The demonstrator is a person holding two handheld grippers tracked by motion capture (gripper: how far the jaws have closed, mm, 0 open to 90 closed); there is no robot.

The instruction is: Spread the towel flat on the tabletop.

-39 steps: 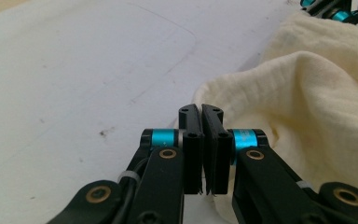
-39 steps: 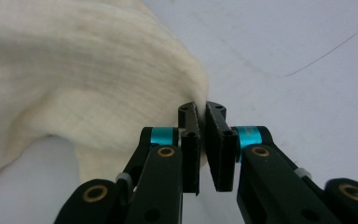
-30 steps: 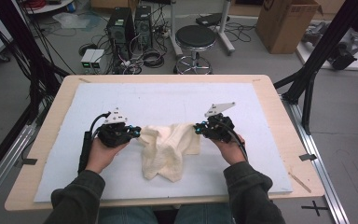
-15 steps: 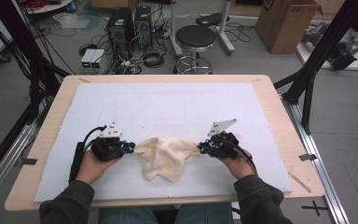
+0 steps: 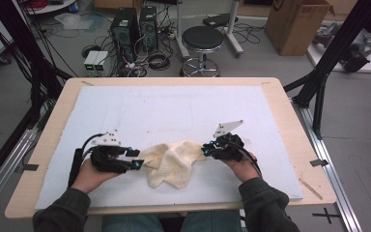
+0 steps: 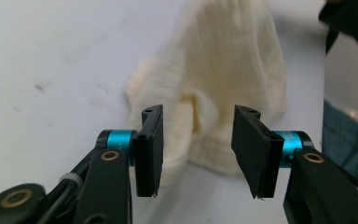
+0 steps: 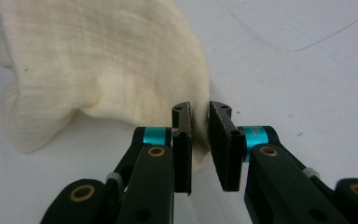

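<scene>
A cream-coloured cloth (image 5: pixel 172 164) of ribbed, loosely woven fabric lay crumpled in a soft heap on the white counter (image 5: pixel 174 111), near its front edge. Its upper part was bunched into folds, and a rounded flap hung toward the front. It rested flat, not lifted.

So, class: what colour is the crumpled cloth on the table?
The cloth is cream, a pale yellowish white, with fine ribbing; the right gripper view shows it best.
</scene>
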